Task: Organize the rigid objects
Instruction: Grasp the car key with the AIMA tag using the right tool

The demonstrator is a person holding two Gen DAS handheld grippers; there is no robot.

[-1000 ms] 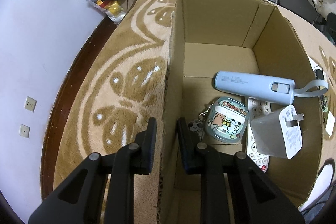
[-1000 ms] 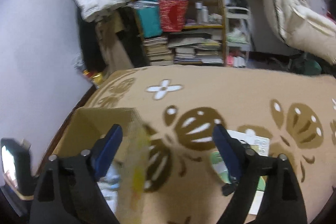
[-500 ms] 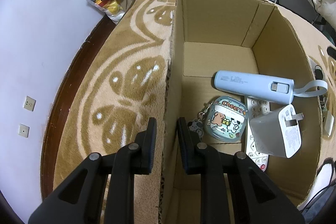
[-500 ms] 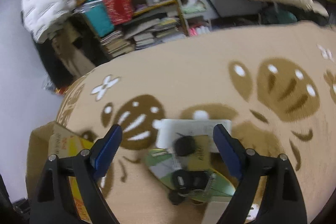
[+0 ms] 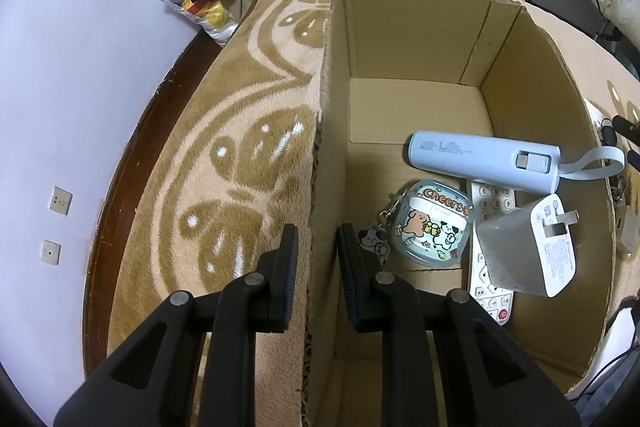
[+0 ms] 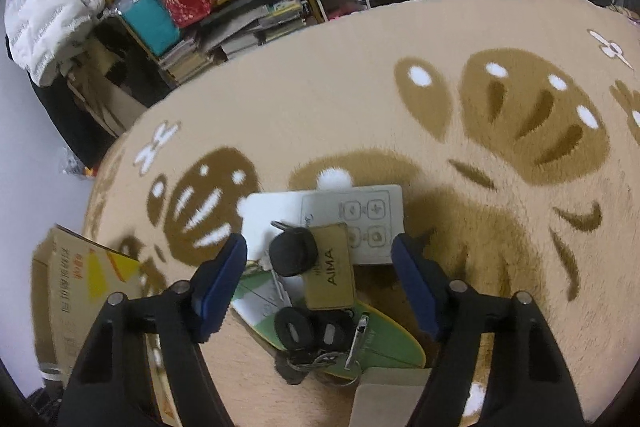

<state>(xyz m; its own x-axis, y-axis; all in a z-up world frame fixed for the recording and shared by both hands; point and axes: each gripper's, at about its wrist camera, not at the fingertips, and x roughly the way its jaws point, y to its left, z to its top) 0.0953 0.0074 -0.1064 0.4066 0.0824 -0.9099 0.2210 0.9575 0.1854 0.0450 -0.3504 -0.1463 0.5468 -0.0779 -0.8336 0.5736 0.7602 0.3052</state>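
From the left wrist camera, the left tongs [image 5: 316,259] were pinched down on the left wall of the cardboard box [image 5: 322,147], one finger outside over the rug [image 5: 240,163], one inside, basically just steadying it. Already sitting in the box: a light blue power bank [image 5: 484,161], a cartoon earbud case [image 5: 434,223] with its little charm, a white remote [image 5: 490,259] half buried under a white wall charger [image 5: 524,247]. So I'd say the sorting was midway, with one hand holding the box in place.

From the right wrist camera, the right tongs [image 6: 320,279] were spread wide and holding nothing, hovering right over a small pile on the rug: a key bunch with black fobs [image 6: 296,251] and a brass AIMA tag [image 6: 330,267], lying on a white remote card [image 6: 352,215] and a green leaflet [image 6: 384,339]. The keys looked like the next pick. That'd call for dropping lower and closing around the fob or tag without snagging the paper underneath, then carrying it over to the box at the left edge.
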